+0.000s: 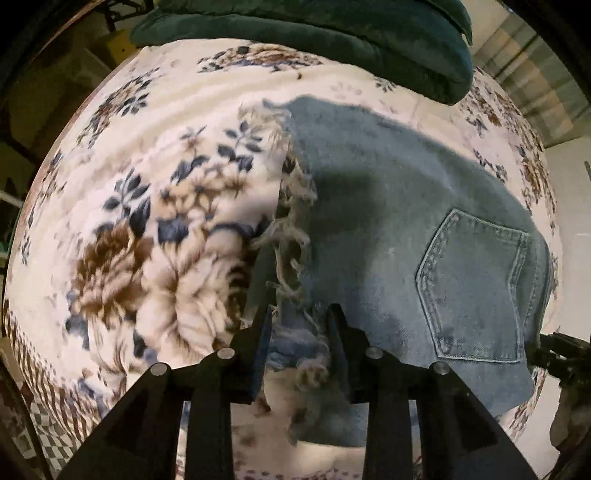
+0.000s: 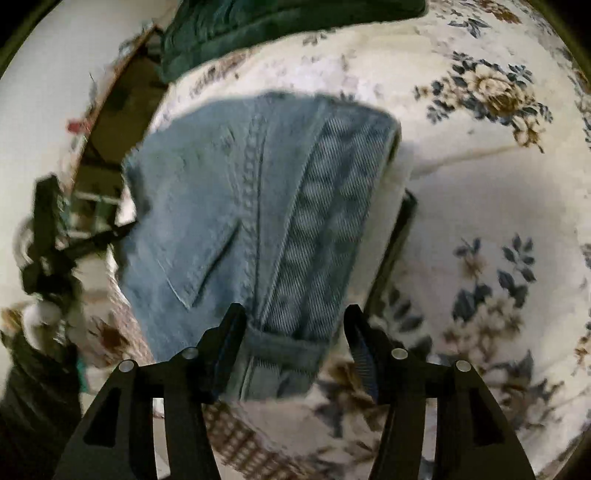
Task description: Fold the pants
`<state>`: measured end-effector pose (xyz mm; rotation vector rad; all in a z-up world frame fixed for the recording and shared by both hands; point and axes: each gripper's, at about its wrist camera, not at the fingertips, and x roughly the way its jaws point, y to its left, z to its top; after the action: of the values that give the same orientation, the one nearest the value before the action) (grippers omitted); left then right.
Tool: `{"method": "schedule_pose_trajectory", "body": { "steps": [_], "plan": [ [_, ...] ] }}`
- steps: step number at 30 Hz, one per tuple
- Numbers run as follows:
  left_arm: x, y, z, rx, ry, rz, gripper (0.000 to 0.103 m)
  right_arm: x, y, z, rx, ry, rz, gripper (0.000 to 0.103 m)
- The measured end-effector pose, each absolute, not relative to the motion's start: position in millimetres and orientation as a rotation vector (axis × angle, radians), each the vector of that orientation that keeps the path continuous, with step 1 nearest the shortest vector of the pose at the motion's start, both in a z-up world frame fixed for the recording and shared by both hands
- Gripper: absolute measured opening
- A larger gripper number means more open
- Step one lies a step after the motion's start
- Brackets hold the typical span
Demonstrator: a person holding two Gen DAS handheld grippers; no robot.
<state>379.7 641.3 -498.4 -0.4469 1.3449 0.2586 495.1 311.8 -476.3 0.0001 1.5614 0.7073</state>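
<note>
Denim pants (image 1: pixel 399 229) lie folded on a floral blanket (image 1: pixel 155 206), pale blue, back pocket (image 1: pixel 476 288) facing up at about 3 o'clock in the left wrist view. The frayed hem (image 1: pixel 291 229) runs from 12 toward 6 o'clock through the middle of that view.

Left gripper (image 1: pixel 299 317): fingers apart, frayed threads and a denim edge lying in the gap between them; no clamping visible. Whether the pads touch the cloth cannot be told.

Right gripper (image 2: pixel 295 321): fingers apart, straddling the waistband (image 2: pixel 332 229) end of the pants. The left finger sits against the denim near a belt loop (image 2: pixel 280 354); the right finger stands clear of the cloth, over the blanket (image 2: pixel 480 192).

In the right wrist view the pants (image 2: pixel 207 206) stretch from 6 toward 11 o'clock, motion-blurred. The left gripper (image 2: pixel 48 236) shows at 9 o'clock, blurred.

A dark green cushion (image 1: pixel 332 33) lies at 12 o'clock, beyond the pants, on the blanket.
</note>
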Motion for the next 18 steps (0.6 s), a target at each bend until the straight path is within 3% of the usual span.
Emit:
{"method": "schedule_pose_trajectory", "body": {
  "steps": [5, 6, 7, 8, 9, 10, 12, 18],
  "plan": [
    [364, 633, -471, -0.446, 1.312, 0.328, 0.028, 481, 305, -484, -0.066, 1.583, 0.661, 0.059],
    [360, 626, -454, -0.429, 1.285, 0.339, 0.028, 480, 306, -481, -0.067, 1.58, 0.654, 0.061],
    [356, 620, -440, -0.402, 1.262, 0.361, 0.03, 479, 305, -474, -0.076, 1.57, 0.642, 0.075],
    [352, 613, -428, -0.384, 1.241, 0.374, 0.034, 477, 304, -464, -0.096, 1.541, 0.624, 0.084],
    [345, 604, -410, -0.365, 1.206, 0.386, 0.046, 472, 301, -447, -0.121, 1.489, 0.605, 0.093],
    [339, 595, -394, -0.354, 1.185, 0.396, 0.066, 467, 298, -432, -0.14, 1.447, 0.592, 0.093],
    [325, 570, -361, -0.347, 1.159, 0.401, 0.09, 450, 293, -393, -0.208, 1.354, 0.544, 0.093],
    [271, 493, -275, -0.338, 1.022, 0.411, 0.095, 384, 259, -291, -0.262, 1.166, 0.467, 0.097]
  ]
}}
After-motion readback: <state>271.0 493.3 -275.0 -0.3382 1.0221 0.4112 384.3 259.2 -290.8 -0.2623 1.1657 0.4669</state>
